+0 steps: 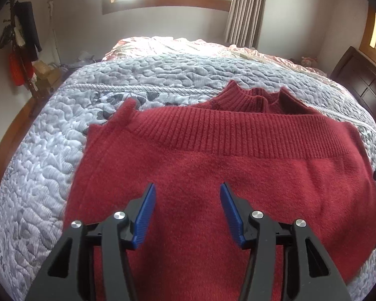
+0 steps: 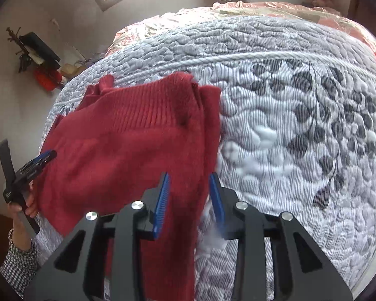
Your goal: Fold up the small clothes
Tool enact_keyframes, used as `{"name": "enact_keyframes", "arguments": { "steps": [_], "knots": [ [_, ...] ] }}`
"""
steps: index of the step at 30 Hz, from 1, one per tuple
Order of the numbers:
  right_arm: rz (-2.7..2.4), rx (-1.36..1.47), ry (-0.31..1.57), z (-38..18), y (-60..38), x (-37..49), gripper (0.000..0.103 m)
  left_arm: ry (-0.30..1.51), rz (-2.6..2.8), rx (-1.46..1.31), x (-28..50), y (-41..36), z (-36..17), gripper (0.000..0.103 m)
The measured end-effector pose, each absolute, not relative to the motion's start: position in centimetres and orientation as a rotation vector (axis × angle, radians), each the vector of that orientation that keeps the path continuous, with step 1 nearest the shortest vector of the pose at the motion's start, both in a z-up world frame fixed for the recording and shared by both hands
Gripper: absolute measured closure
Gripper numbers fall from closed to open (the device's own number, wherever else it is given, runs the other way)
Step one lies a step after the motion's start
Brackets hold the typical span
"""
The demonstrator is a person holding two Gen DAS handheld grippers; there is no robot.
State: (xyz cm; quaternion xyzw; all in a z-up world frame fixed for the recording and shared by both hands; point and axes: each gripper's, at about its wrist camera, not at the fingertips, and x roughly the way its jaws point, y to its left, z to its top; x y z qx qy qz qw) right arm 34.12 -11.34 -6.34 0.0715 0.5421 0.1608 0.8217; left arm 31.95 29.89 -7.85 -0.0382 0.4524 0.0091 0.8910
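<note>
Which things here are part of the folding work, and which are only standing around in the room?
Part of the job:
- red sweater, lying on the bed
- left claw, open above it
- right claw, open at the sweater's edge
- quilted bedspread, the work surface

Only standing around:
- coat rack with clothes
- curtain
- dark headboard
- pink blanket

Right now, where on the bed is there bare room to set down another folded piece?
The widest free patch is the grey quilt with the leaf print, right of the red sweater. A narrower strip lies beyond the collar, up to the pink cover. Around the left tool and right tool, both open, the sweater crowds the surface.
</note>
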Motion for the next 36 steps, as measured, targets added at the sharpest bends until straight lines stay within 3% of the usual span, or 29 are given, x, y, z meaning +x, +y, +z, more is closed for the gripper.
{"name": "enact_keyframes", "arguments": {
  "steps": [8,13,15,20,25,36],
  "knots": [
    [0.383,0.163,1.214,-8.9,-11.6,30.1,0.051,0.941,-0.042,-0.047,29.3,28.2,-7.9,0.042],
    [0.431,0.229,1.222,-10.1,-11.9,30.0,0.051,0.966,-0.02,-0.04,29.4,28.6,-9.1,0.042],
    [0.468,0.259,1.216,-10.4,-11.7,30.2,0.055,0.969,-0.013,-0.032,29.6,28.8,-9.5,0.041],
    [0.486,0.251,1.182,-9.2,-11.0,29.7,0.081,0.971,-0.018,-0.041,29.6,29.3,-9.3,0.04],
    [0.492,0.265,1.131,-7.0,-11.4,28.6,0.087,0.979,-0.052,-0.055,29.4,29.4,-8.9,0.041],
    [0.432,0.266,1.216,-11.0,-11.7,29.2,0.089,0.986,-0.045,-0.006,29.9,29.3,-10.5,0.036]
  ]
}}
